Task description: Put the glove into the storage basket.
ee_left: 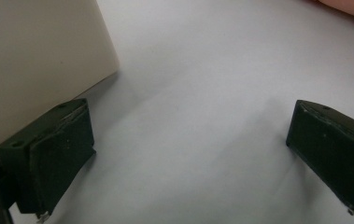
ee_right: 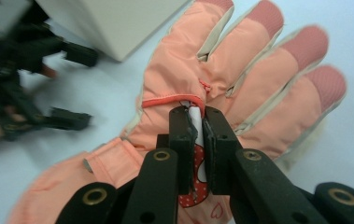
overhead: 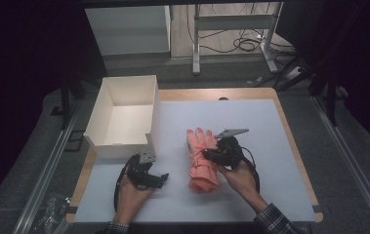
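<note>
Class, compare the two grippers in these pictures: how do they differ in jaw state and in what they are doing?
The left gripper stands open with bare table between its jaws; the right gripper is shut on a white tag on the glove. The left gripper sits beside the box; the right gripper lies over the glove. Both are black, two-jawed and hand-held.

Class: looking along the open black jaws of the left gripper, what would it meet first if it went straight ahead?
Probably nothing soon: the left gripper looks over bare white table mat, passing beside the white cardboard box. The salmon-pink padded glove lies far ahead, off to one side.
</note>
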`<action>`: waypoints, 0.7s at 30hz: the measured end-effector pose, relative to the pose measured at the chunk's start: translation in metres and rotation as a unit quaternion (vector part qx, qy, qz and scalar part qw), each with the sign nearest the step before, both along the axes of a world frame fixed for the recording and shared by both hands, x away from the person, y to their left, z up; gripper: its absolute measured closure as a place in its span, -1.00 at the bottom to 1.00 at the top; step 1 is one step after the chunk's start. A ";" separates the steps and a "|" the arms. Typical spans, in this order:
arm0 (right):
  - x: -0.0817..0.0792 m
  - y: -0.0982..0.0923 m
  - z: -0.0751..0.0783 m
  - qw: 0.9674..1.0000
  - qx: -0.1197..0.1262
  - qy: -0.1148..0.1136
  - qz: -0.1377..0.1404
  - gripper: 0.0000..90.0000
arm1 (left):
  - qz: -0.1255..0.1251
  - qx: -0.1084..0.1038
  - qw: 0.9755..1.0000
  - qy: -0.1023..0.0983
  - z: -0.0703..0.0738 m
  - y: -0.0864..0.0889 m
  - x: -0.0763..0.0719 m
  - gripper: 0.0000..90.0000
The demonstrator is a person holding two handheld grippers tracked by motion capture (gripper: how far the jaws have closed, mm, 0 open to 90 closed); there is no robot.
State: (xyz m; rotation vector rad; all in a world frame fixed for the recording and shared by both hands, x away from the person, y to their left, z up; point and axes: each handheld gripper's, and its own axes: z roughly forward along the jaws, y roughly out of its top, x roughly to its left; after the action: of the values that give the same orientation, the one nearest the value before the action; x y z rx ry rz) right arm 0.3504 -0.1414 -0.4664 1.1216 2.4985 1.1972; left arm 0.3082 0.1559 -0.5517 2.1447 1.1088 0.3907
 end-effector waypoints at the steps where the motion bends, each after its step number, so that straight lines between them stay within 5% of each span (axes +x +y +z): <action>1: -0.001 0.002 -0.003 1.000 -0.007 -0.003 -0.001 0.83 | 0.000 0.000 1.000 0.000 0.000 0.000 0.000 -0.98; 9: -0.007 0.006 -0.012 0.999 -0.030 -0.034 -0.004 0.70 | 0.002 -0.001 1.000 0.000 0.000 0.000 0.000 -0.98; 14: -0.010 -0.001 0.007 0.998 -0.023 -0.055 0.008 0.34 | 0.001 0.000 1.000 0.001 0.000 0.000 0.000 -0.98; 21: -0.011 -0.025 0.022 0.997 -0.014 -0.077 0.002 0.24 | 0.001 0.001 1.000 0.000 0.000 0.000 0.000 -0.98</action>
State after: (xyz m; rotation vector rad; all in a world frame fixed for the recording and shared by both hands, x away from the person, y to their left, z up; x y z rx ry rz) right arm 0.3392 -0.1666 -0.4439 0.9789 2.3948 1.1979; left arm 0.3082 0.1557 -0.5516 2.1467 1.1105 0.3917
